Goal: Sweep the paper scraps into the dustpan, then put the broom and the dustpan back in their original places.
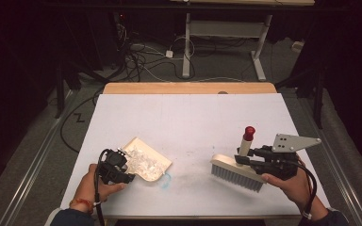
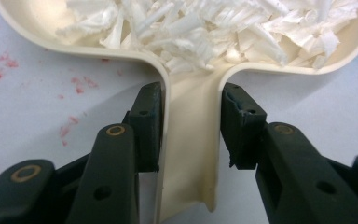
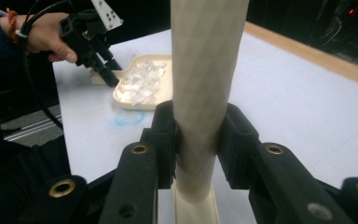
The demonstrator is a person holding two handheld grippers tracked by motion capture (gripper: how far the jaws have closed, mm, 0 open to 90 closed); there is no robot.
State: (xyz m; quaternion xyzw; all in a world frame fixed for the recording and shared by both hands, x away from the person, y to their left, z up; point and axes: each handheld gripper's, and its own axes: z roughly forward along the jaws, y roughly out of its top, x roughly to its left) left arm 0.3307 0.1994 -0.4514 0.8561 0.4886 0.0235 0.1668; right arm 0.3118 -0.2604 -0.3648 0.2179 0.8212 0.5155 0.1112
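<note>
1. Left gripper (image 1: 122, 175): I see it at the near left of the table (image 1: 188, 117), its two black jaws set either side of the dustpan's handle. In the left gripper view the left pad lies against the handle's edge, while a thin gap shows between the right pad and the other edge. I read the jaws as slightly parted, not clamped.
2. Dustpan (image 1: 156, 175): cream plastic, flat on the table at near left, its handle (image 2: 191, 140) pointing back toward the person. Its tray holds a heap of white paper shreds (image 2: 214, 32).
3. Right gripper (image 1: 245, 160): at the near right, closed tight on the brush's handle; both pads press the cream shaft from opposite sides in the right gripper view.
4. Brush (image 1: 238, 173): cream body with pale grey bristles, bristles down on the table, well apart from the dustpan. Its handle (image 3: 205, 70) stands roughly upright and ends in a red cap (image 1: 249, 133).
5. Table surface: white sheet over a wooden top; a faint blue mark (image 1: 166, 181) lies just beside the dustpan's near right corner, and red specks (image 2: 74, 88) show on the sheet near the handle.
6. Person's hands: left hand (image 1: 92, 190) and right hand (image 1: 290, 186) each carry a gripper.
</note>
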